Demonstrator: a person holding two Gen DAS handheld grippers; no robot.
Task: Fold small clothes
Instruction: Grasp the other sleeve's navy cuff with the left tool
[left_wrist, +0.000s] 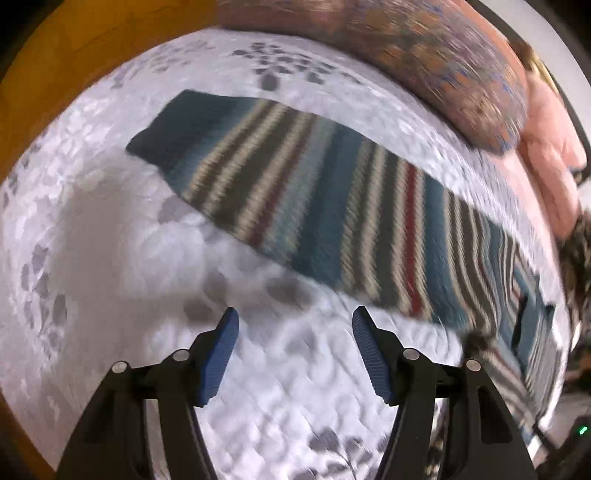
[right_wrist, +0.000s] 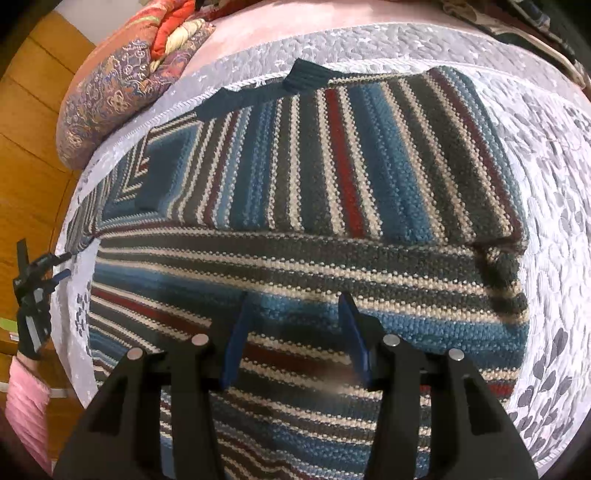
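A knitted sweater (right_wrist: 332, 166) with blue, grey, cream and red stripes lies flat on a white floral quilt (right_wrist: 554, 184). One part is folded across its upper half, with a dark teal cuff (right_wrist: 306, 79) at the far edge. My right gripper (right_wrist: 295, 295) hovers open over the sweater's near half, nothing between its blue pads. In the left wrist view, blurred by motion, a sleeve (left_wrist: 314, 206) stretches diagonally to its dark cuff (left_wrist: 173, 125). My left gripper (left_wrist: 295, 310) is open over bare quilt (left_wrist: 110, 221), just short of the sleeve. It also shows as the left gripper (right_wrist: 62, 264) beside the sweater's left edge.
A patterned purple and orange pillow (right_wrist: 110, 96) lies at the quilt's far left corner, seen as the pillow (left_wrist: 424, 55) in the left view. Pink bedding (left_wrist: 550, 147) lies beside it. Wooden panelling (right_wrist: 29, 147) borders the bed. A gloved hand with a pink sleeve (right_wrist: 26, 398) holds the left gripper.
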